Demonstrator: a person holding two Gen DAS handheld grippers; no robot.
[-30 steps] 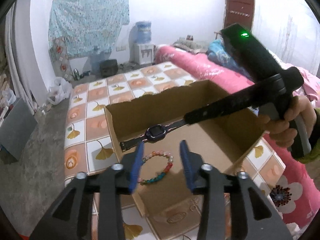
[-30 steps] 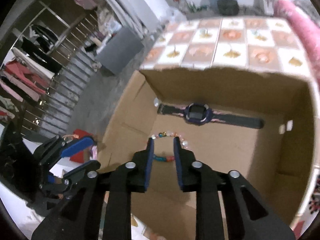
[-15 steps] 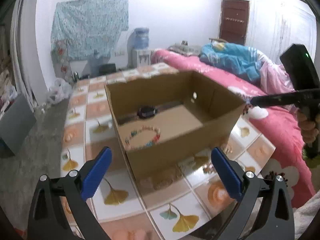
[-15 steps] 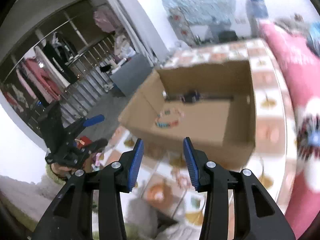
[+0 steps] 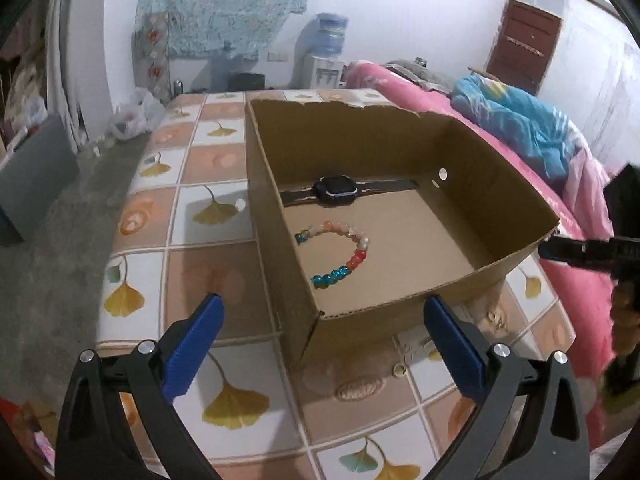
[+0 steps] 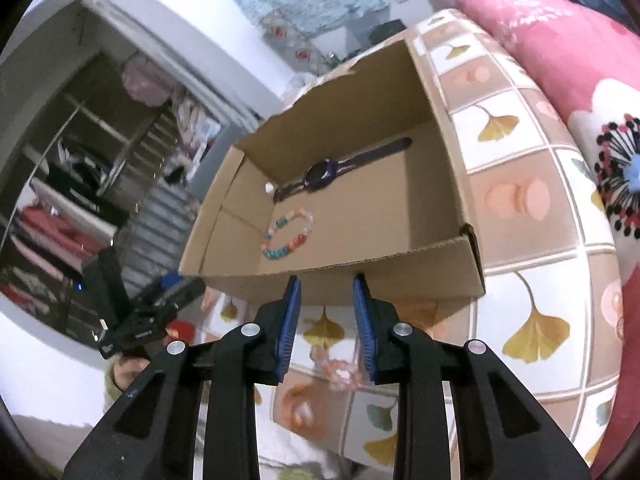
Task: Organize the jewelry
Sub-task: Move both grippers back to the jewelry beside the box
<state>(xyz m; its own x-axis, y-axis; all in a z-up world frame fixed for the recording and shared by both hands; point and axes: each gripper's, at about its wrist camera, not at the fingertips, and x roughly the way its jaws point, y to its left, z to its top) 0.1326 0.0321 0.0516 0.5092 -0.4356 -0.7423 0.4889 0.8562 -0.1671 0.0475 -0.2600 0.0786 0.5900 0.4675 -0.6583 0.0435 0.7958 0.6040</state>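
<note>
An open cardboard box [image 5: 280, 216] stands on the tiled tabletop. A dark watch [image 5: 336, 189] and a multicoloured bead bracelet [image 5: 340, 252] lie on its floor, also seen as the watch [image 6: 322, 172] and the bracelet [image 6: 286, 238] from the right wrist. My left gripper [image 5: 322, 310] stands wide open in front of the box's near corner, holding nothing. My right gripper [image 6: 326, 284] hovers just outside the box's near wall, its jaws closing with nothing pressed between them. A pale pink bracelet [image 6: 340, 374] lies on the table below it.
A small ring [image 5: 398, 370] and other tiny pieces [image 5: 428, 346] lie on the table [image 5: 208, 288] by the box. A pink bed [image 5: 576, 216] borders the table's right side. A clothes rack [image 6: 60, 208] stands beyond the left gripper [image 6: 140, 316].
My left gripper opened wide and drew back out of the box, leaving the bead bracelet inside. My right gripper also backed out of the box to its side, over the table.
</note>
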